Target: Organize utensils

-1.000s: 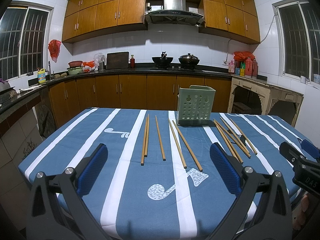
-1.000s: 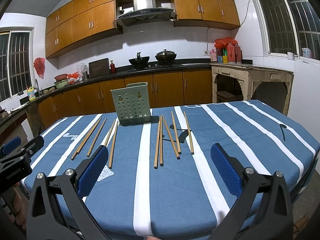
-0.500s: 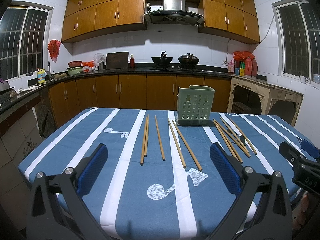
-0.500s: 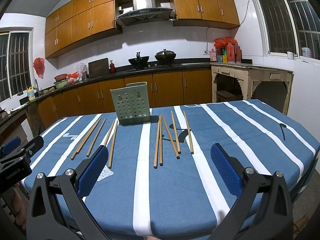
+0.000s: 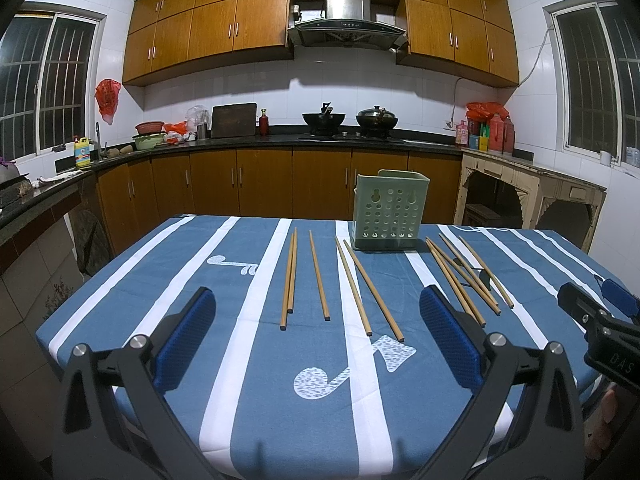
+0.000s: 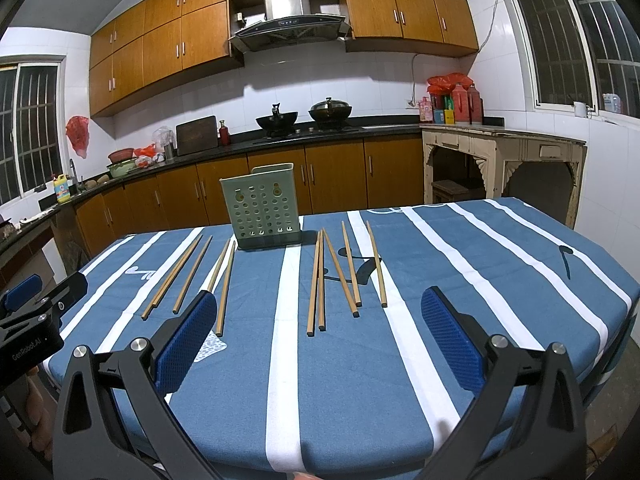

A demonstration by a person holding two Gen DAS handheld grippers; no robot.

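1. Across a blue-and-white striped tablecloth (image 5: 256, 360), ten wooden chopsticks are lying loose in two groups, and you are holding both tongs wide and empty above the near edge.
2. You are aiming the left gripper (image 5: 318, 344) at the left-hand group of five chopsticks (image 5: 316, 276), which is fanning out toward you, left of the green perforated utensil holder (image 5: 390, 210).
3. You are pointing the right gripper (image 6: 318, 340) at the right-hand group of five chopsticks (image 6: 340, 276), where some sticks are crossing and touching each other.
4. That holder (image 6: 262, 212) is standing upright at the far middle of the table, between the two groups, with nothing visibly in it.
5. These sticks are likely handling as light, stiff and smooth, so they may be rolling or pivoting if pinched near a tip.
6. You are probably best gripping near mid-length, across the shaft, one stick or one parallel pair at a time.
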